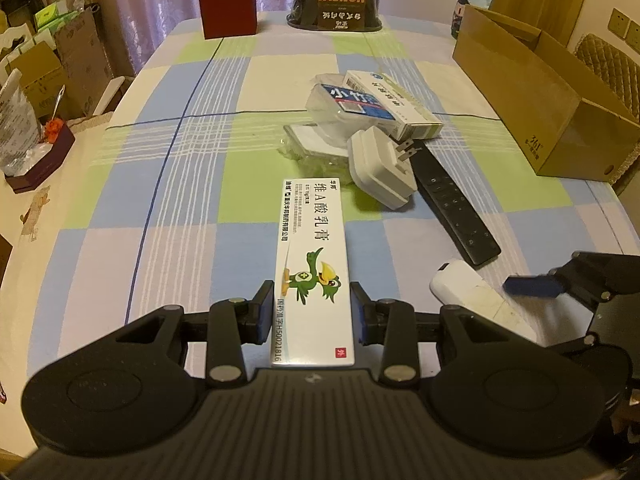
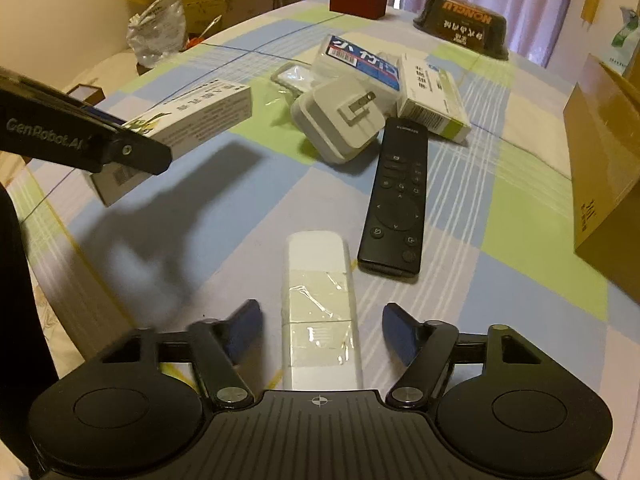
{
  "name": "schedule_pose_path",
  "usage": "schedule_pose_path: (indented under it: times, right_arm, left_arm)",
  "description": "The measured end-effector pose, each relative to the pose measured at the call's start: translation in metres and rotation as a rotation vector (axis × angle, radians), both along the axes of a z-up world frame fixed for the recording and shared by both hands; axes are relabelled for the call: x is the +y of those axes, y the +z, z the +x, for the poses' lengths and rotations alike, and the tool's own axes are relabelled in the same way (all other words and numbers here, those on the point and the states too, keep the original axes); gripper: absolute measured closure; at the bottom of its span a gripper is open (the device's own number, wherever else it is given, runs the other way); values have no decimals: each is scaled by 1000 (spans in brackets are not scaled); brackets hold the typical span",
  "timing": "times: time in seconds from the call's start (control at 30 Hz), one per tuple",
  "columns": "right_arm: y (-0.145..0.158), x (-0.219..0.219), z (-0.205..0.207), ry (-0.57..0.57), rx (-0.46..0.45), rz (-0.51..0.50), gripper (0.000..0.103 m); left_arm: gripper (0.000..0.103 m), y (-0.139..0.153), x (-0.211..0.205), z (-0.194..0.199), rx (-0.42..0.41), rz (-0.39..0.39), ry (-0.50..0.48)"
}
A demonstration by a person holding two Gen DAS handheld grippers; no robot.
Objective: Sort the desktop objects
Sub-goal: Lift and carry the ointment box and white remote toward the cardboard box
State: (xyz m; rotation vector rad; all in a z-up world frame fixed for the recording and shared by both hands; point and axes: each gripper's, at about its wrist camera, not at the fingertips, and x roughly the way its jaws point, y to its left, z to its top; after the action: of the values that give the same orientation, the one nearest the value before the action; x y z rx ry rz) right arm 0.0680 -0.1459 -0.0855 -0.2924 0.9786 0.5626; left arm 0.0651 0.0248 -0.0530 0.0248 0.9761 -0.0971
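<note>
One ointment carton (image 1: 310,264) was clamped in the left gripper (image 1: 312,312); right gripper (image 2: 320,330) stood wide astride the white remote (image 2: 318,312). Black remote (image 2: 396,196), charger (image 2: 340,124) and boxes remained mid-counter (image 2: 520,240), unsorted.

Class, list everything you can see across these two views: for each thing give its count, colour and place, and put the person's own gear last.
Ointment box: 1, white with green bird, held off the table in the left gripper.
White remote: 1, white, near table edge, between the right gripper's fingers.
Black remote: 1, black, right of the white remote.
Plug adapter: 1, white, mid-table, prongs up.
Medicine box: 1, white and green, behind the black remote.
Clear packet: 1, blue label, in the pile.
Cardboard box: 1, brown, open, table's right.
Red box: 1, far edge.
Dark container: 1, far edge.
Tablecloth: 1, checked blue, green, lilac.
Left gripper: black, shut on the ointment box.
Right gripper: black, open.
</note>
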Motion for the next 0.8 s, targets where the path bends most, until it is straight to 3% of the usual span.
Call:
schedule_pose_path:
  times: [0.03,0.07,0.1,0.3,0.8]
  right_arm:
    - [1,0,1,2,2,-4,39]
    - [2,1,1,5,3,-7,60]
    - [4,2,1,10,3,-9,64]
    - [8,-1,-4,-10,4,11,64]
    - [46,-12,-14,-71,-94,44,64]
  left_arm:
    - [70,-1,1,0,1,-1,3]
    - [70,-1,2,1,2,-2,5]
    - [70,0,2,1,0,-2,6]
    - [70,5,3,0,-15,0,5]
    - [70,34,-12,-7,-73,8,-39]
